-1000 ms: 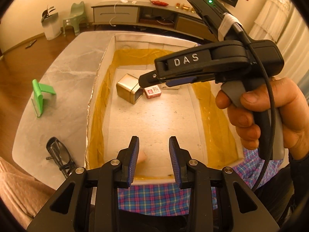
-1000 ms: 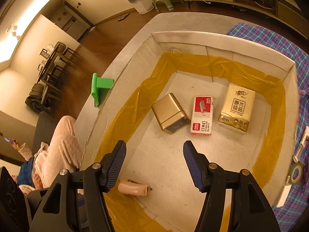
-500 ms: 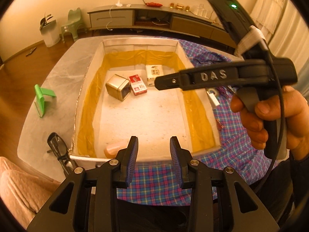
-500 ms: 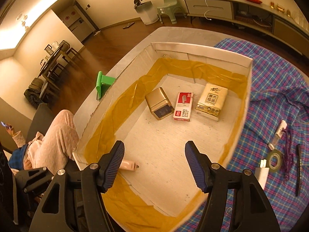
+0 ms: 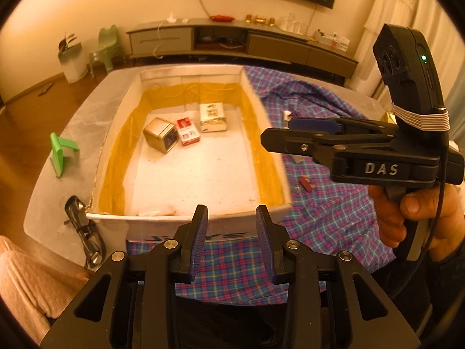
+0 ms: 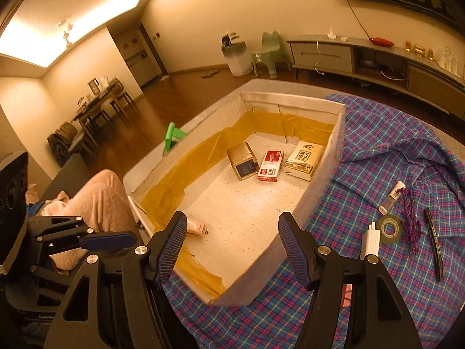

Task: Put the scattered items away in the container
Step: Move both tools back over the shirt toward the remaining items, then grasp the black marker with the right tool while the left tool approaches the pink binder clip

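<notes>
Grippers are both empty right now. The left gripper [image 5: 231,240] has its fingers parted about halfway with nothing between them, hanging over the near wall of the box [image 5: 209,226]. The right gripper [image 6: 232,247] is spread wide, also holding nothing, looking down over the box's near corner.

Already inside the box: a gold tin [image 6: 242,161], a red staple box [image 6: 271,165] and a tissue pack [image 6: 303,160] lined up at the far end, plus a small pink thing [image 6: 196,227] near the front wall.

Still loose on the plaid cloth [image 6: 392,151] to the right of the box: a roll of tape [image 6: 389,229], a white stick-shaped thing [image 6: 370,240] just beside it, a small tube [image 6: 392,197], a purple cord [image 6: 411,218] and a black pen [image 6: 433,241]. On the bare table left of the box there's a green stand [image 5: 59,154] and a pair of glasses [image 5: 82,226].

My take on the next step: the right hand is nearest the cloth pile, so go for the tape or the white stick first. The tape lies flat, so I'd come straight down and pinch across the ring. Watch the cord, it touches the tube and could drag along. The cloth is wrinkly too, so don't pinch fabric with the item. Glasses look like the left hand's job; grip the frame, not the lenses
</notes>
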Action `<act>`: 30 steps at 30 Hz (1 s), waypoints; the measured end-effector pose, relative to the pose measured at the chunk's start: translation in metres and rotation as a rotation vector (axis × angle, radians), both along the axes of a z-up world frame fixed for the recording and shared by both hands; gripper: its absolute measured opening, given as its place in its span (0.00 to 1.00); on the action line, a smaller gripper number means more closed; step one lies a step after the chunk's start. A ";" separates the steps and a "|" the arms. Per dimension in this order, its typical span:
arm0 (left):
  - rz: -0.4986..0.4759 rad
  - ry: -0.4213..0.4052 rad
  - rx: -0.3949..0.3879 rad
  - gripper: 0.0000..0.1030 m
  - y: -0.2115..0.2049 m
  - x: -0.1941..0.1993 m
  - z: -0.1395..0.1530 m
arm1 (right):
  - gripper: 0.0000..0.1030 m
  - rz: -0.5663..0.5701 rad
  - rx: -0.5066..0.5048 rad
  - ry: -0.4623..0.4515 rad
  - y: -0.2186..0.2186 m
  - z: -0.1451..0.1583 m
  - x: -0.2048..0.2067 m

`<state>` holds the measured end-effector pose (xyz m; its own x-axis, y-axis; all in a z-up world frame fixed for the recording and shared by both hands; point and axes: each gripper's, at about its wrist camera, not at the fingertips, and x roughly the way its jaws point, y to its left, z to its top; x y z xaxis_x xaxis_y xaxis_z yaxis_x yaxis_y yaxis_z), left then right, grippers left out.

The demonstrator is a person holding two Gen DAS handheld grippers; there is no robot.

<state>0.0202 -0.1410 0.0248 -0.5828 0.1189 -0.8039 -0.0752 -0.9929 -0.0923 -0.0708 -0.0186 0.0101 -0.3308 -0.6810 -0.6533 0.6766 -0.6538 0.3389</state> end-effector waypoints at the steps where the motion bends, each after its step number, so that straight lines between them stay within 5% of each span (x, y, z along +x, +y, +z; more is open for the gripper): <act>1: -0.011 0.008 0.000 0.35 0.005 0.002 0.001 | 0.65 -0.004 -0.024 0.004 0.009 0.002 0.003; 9: -0.103 0.015 0.041 0.40 0.047 0.013 -0.001 | 0.64 -0.074 -0.103 0.015 0.076 0.001 0.016; 20: -0.197 -0.057 0.037 0.40 0.107 -0.007 -0.033 | 0.61 -0.248 -0.091 -0.104 0.149 -0.069 0.000; 30: -0.184 -0.115 0.054 0.43 0.137 -0.055 -0.076 | 0.61 -0.350 0.035 -0.102 0.182 -0.092 -0.049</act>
